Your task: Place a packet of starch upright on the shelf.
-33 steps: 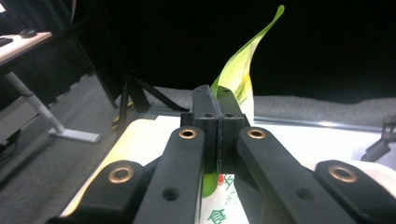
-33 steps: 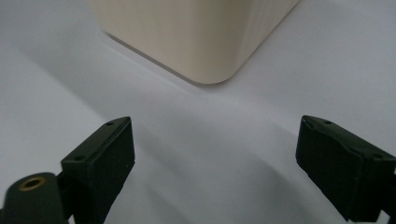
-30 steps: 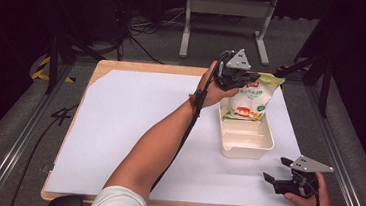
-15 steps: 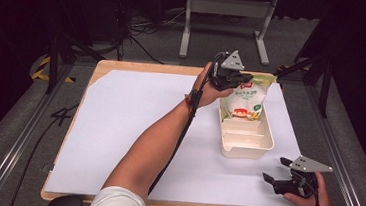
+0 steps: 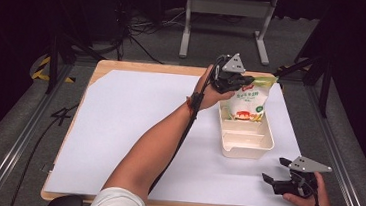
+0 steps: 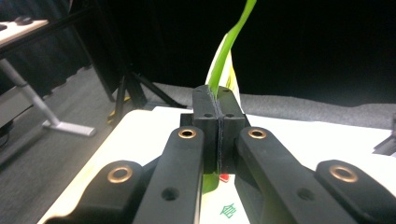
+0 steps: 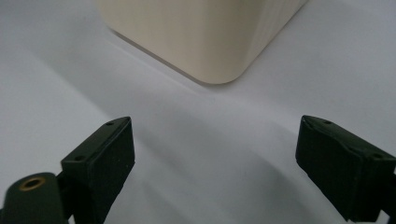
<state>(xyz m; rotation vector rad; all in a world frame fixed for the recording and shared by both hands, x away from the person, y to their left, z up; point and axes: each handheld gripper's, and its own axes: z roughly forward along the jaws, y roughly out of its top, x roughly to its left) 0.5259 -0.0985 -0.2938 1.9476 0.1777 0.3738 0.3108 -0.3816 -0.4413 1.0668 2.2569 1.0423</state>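
A white and green snack bag [image 5: 248, 102] stands upright in the far end of a cream rectangular tray [image 5: 262, 144] on the right side of the table. My left gripper [image 5: 243, 81] is shut on the bag's green top edge [image 6: 223, 51], which rises between its closed jaws in the left gripper view. My right gripper [image 5: 274, 172] rests low near the table's front right edge, open, with nothing between its fingers [image 7: 102, 156]. The tray's rounded corner [image 7: 215, 56] lies just ahead of it.
A white sheet [image 5: 124, 123] covers most of the wooden table [image 5: 124, 65]. A metal stand [image 5: 226, 16] and cables sit on the floor beyond the far edge. The person's left forearm [image 5: 154, 145] crosses the table's middle diagonally.
The left gripper has pulled the bag's top leftward and up, standing the bag more upright in the tray. The right gripper has stayed put.
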